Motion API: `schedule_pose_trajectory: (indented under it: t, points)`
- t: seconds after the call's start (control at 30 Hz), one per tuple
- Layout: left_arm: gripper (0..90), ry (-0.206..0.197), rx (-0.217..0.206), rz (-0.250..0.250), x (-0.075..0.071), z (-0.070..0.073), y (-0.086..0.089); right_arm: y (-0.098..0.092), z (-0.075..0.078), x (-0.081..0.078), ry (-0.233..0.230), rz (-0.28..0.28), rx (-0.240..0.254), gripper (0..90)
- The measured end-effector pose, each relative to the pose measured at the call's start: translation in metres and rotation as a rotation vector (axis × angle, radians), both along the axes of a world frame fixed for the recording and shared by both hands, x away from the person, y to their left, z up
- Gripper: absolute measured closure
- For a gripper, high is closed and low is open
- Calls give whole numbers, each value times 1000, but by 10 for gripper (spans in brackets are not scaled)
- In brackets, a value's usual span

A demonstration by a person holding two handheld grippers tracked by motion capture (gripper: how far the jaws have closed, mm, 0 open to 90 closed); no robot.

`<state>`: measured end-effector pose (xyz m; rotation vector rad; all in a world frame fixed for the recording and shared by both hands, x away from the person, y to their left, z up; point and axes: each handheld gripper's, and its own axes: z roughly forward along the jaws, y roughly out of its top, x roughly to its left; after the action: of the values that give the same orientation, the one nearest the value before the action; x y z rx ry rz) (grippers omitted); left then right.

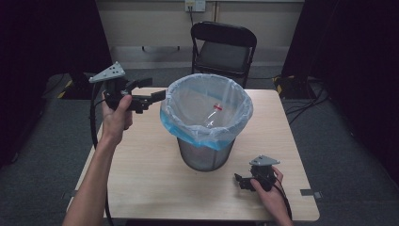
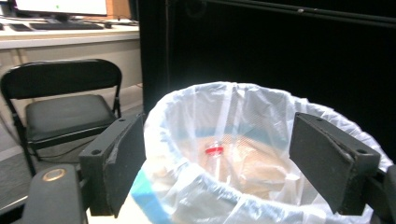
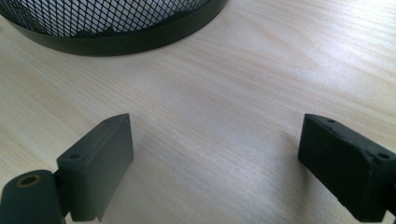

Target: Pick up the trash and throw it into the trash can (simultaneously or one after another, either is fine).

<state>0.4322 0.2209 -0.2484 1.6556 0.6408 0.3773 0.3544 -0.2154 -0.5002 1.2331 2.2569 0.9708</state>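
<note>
A black mesh bin (image 1: 205, 155) lined with a clear and blue plastic bag (image 1: 207, 110) stands in the middle of the wooden table (image 1: 141, 179). Inside lies a clear plastic bottle with a red cap (image 1: 214, 113). The bottle (image 2: 215, 161) rests at the bag's bottom in the left gripper view. My left gripper (image 1: 153, 94) is held up at the bin's left rim, open and empty, pointing at the bag (image 2: 224, 140). My right gripper (image 1: 238, 181) rests low on the table right of the bin's base (image 3: 121, 32), open, with bare wood between its jaws.
A black folding chair (image 1: 223, 47) stands behind the table's far edge. The same chair (image 2: 60, 112) appears left of the bin in the left gripper view. Cables lie on the grey floor at the right (image 1: 306, 101). Dark curtains hang on both sides.
</note>
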Motion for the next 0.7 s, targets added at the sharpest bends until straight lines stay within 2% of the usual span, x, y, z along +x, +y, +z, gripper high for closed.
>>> schedule_pose_trajectory:
  t: [0.17, 0.3, 0.7]
  points:
    - [182, 7, -9, 31, -5, -4, 9, 0, 0, 0, 0, 0, 0, 95]
    - [181, 14, 0, 56, -8, -8, 17, 0, 0, 0, 0, 0, 0, 95]
    - [179, 13, 53, 139, -19, -22, 40, 0, 0, 0, -1, 0, 0, 95]
